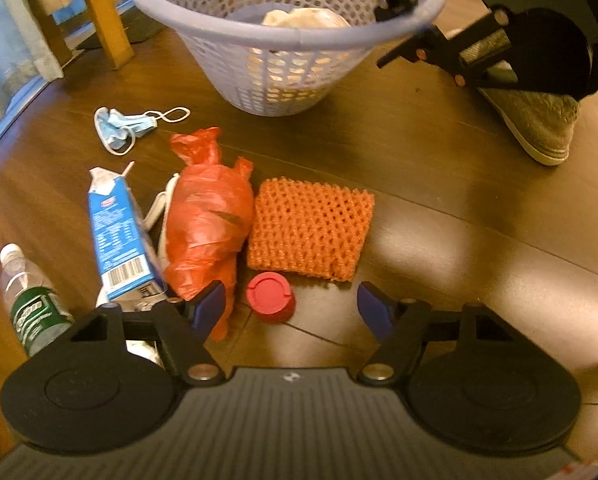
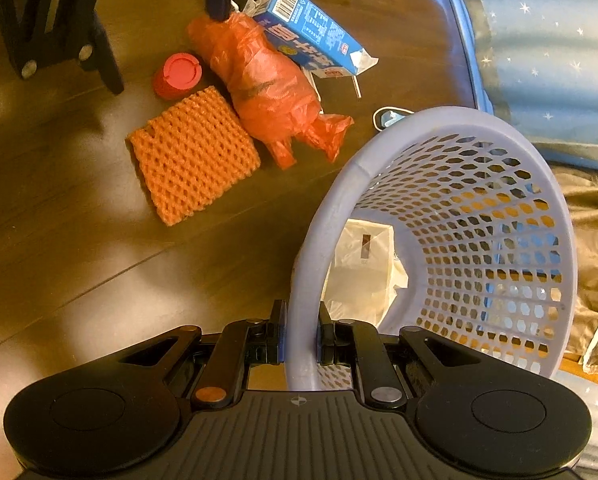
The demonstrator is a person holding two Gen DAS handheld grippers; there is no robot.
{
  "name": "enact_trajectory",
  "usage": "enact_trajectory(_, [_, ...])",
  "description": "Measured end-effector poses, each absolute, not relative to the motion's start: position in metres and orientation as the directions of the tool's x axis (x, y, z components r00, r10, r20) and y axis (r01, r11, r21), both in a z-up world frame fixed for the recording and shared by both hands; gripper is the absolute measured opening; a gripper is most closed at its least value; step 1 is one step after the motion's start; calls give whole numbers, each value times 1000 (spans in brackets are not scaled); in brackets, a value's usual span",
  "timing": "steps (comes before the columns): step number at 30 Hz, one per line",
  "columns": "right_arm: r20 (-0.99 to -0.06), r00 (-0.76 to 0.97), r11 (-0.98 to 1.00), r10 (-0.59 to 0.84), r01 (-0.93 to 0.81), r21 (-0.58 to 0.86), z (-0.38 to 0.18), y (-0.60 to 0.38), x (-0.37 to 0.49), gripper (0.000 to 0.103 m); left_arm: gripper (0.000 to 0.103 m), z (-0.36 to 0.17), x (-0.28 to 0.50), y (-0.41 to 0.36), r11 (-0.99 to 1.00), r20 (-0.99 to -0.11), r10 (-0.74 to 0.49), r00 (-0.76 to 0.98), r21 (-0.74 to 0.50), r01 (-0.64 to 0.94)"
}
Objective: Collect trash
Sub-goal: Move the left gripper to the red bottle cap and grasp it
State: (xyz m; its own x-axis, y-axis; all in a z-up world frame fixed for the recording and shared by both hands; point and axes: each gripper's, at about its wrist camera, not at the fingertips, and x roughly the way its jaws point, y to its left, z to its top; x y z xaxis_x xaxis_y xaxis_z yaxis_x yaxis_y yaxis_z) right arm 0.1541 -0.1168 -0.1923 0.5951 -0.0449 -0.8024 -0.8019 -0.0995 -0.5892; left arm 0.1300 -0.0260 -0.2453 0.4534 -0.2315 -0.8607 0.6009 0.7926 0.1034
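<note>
Nearest the lens, the left gripper (image 1: 289,304) fills the bottom of the left wrist view, its blue-tipped jaws spread with nothing pressed between them and the red cap (image 1: 271,297) lying on the floor in the gap; no earlier view is given to compare. Clamped at the bottom centre of the right wrist view, the right gripper (image 2: 301,334) is seen pinching the rim of the lavender mesh basket (image 2: 451,136), which is tilted and holds pale crumpled paper or plastic (image 2: 363,264). The same basket (image 1: 283,36) is found at the top centre of the left wrist view, with the right gripper (image 1: 399,20) on its rim at upper right. Listed on the dark wooden floor (image 1: 439,208), largest first: an orange foam net sleeve (image 1: 309,228) at centre; a red plastic bag (image 1: 207,220), knotted and stuffed, touching the sleeve's left edge; a blue milk carton (image 1: 117,236) with a straw, just left of the bag; a clear bottle with a green label (image 1: 31,300) at lower left; a blue face mask (image 1: 127,126) at upper left, apart from the rest. A person's grey shoe (image 1: 535,120) is noted at the right edge.
</note>
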Motion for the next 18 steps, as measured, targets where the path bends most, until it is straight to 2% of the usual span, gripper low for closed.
enact_trajectory(12, [-807,589,-90,-47,-807,-584,-195,-115,157,10,65,-271,136,-30,802,-870,-208,448,110,587])
enact_trajectory(18, [-810,584,-80,-49,-811,-580,-196,-115,159,10,59,-282,143,-30,815,-877,-199,438,101,571])
